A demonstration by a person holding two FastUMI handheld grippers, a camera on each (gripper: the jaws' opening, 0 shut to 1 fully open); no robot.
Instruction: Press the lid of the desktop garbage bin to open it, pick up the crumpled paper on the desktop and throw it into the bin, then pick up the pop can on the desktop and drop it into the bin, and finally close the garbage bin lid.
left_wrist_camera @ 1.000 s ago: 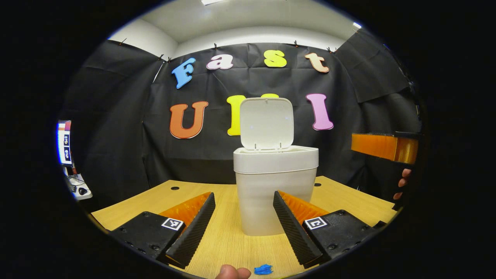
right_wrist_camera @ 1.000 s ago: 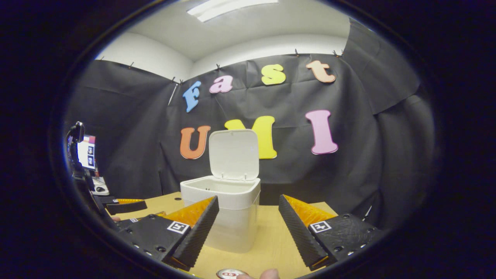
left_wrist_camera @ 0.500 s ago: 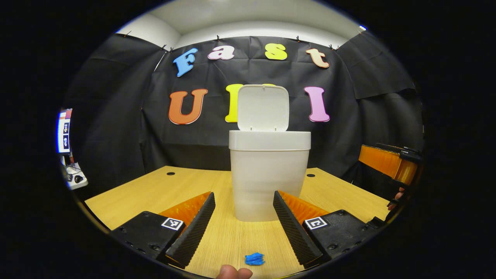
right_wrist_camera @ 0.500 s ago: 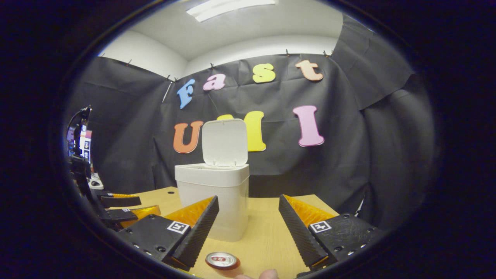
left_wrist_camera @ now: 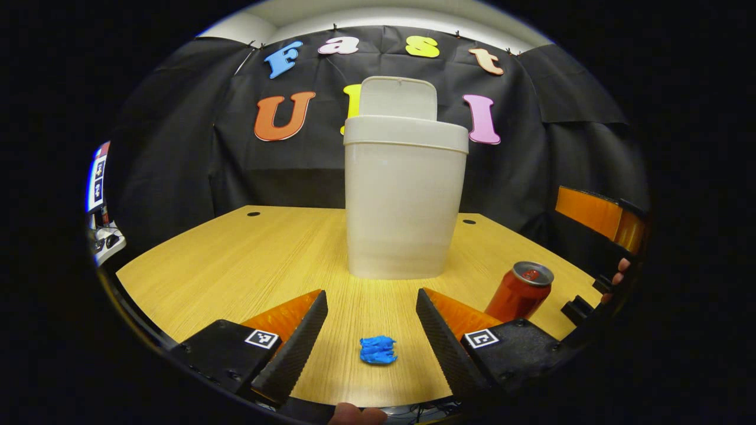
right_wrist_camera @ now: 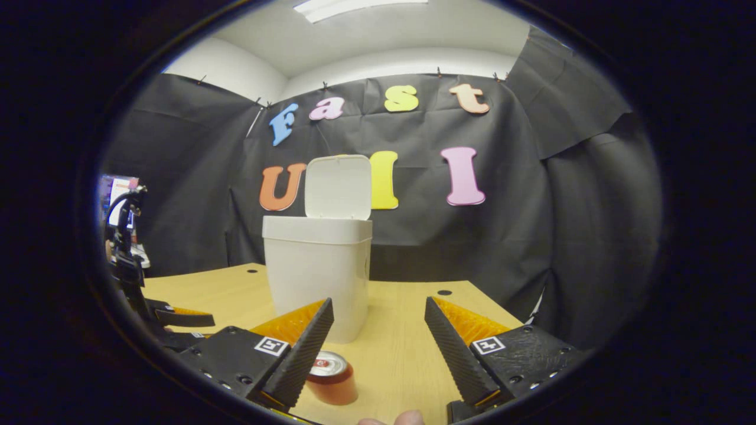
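Observation:
The white bin (left_wrist_camera: 404, 200) stands mid-table with its lid (left_wrist_camera: 397, 97) raised upright; the bin (right_wrist_camera: 316, 274) and lid (right_wrist_camera: 338, 187) also appear left of centre in the right gripper view. A blue crumpled paper (left_wrist_camera: 378, 349) lies on the table between the fingers of my open left gripper (left_wrist_camera: 371, 345), low over the wood. A red pop can (left_wrist_camera: 520, 292) stands upright to its right. In the right gripper view the can (right_wrist_camera: 331, 376) sits just inside the left finger of my open right gripper (right_wrist_camera: 378, 354). The left gripper (right_wrist_camera: 177, 319) shows at far left there.
The wooden table (left_wrist_camera: 236, 254) has two small cable holes behind the bin. A monitor and desk items (left_wrist_camera: 97, 195) sit past the table's left edge. The right gripper and fingers of the hand holding it (left_wrist_camera: 614, 236) sit at the right edge.
Both grippers have dropped toward the table and pulled back from the bin. The blue paper now lies between the left fingers, and the can has come up into the right gripper view.

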